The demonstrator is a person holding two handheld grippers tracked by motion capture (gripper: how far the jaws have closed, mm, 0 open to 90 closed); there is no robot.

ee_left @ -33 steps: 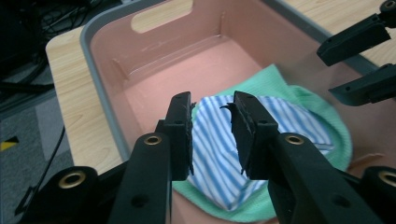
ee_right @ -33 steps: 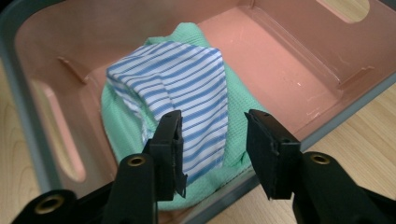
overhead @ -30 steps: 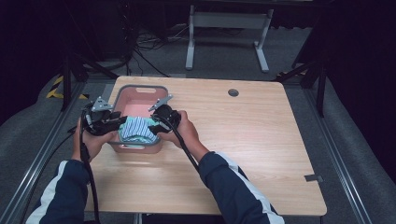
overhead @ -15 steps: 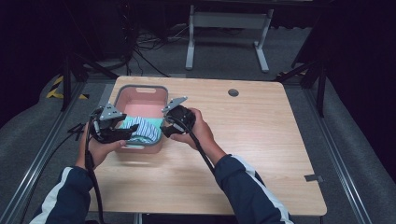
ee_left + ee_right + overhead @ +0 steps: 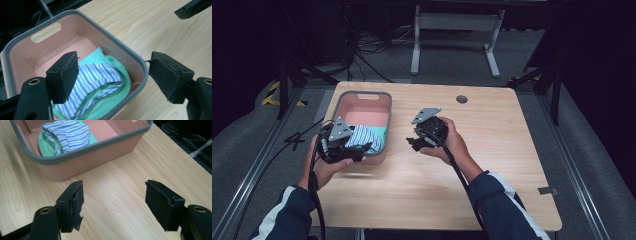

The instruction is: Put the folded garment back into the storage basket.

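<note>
A pink bin with a grey rim [image 5: 362, 95] stands on the left of the wooden table. Inside, at its near end, a folded blue-and-white striped cloth [image 5: 362, 135] lies on a green cloth [image 5: 379, 132]. My left gripper [image 5: 356, 148] hovers at the bin's near left corner, open and holding nothing; in the left gripper view its jaws frame the striped cloth [image 5: 100, 77], the green cloth [image 5: 117, 97] and the rim [image 5: 120, 45]. My right gripper [image 5: 414, 141] is open over bare table, right of the bin. It faces the bin [image 5: 100, 152] and the striped cloth [image 5: 67, 132].
The table [image 5: 492, 165] has a round cable hole [image 5: 461, 99] near its far edge. Bare wood spreads across the middle and right. Dark floor, cables and a white stand [image 5: 452, 35] lie beyond the far edge. The far half of the bin is bare.
Both grippers have drawn back from the folded cloths in the bin. The right one moved right, out over the table; the left one slid toward the bin's near left corner. The cloths stay put.
</note>
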